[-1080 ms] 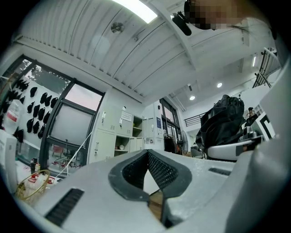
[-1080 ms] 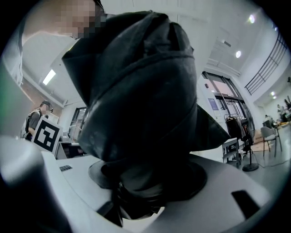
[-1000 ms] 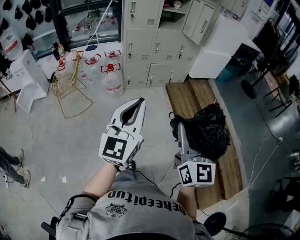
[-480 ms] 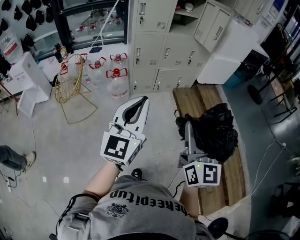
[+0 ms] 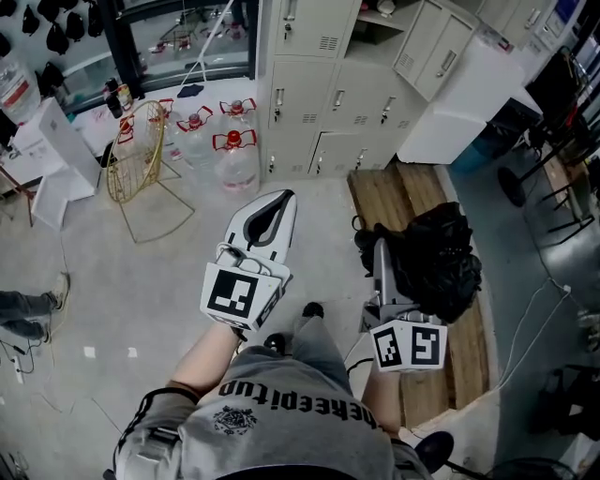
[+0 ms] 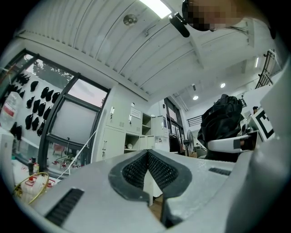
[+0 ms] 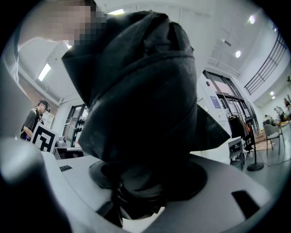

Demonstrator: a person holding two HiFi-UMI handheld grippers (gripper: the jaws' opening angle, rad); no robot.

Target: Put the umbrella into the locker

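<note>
A black folded umbrella is bunched up above the wooden platform, and my right gripper is shut on its lower end. In the right gripper view the umbrella fills most of the picture and hides the jaw tips. My left gripper is shut with nothing in it, pointing toward the grey lockers. One locker compartment at the top stands open with its door swung out. The left gripper view shows the lockers ahead, beyond the left gripper.
A wooden platform lies on the floor by the lockers. Water jugs and a gold wire basket stand at the left of the lockers. A white cabinet is at the right. Another person's feet show at the left edge.
The view has shifted a little closer to the lockers. My leg has stepped forward between the grippers. Both grippers keep their hold and pose.
</note>
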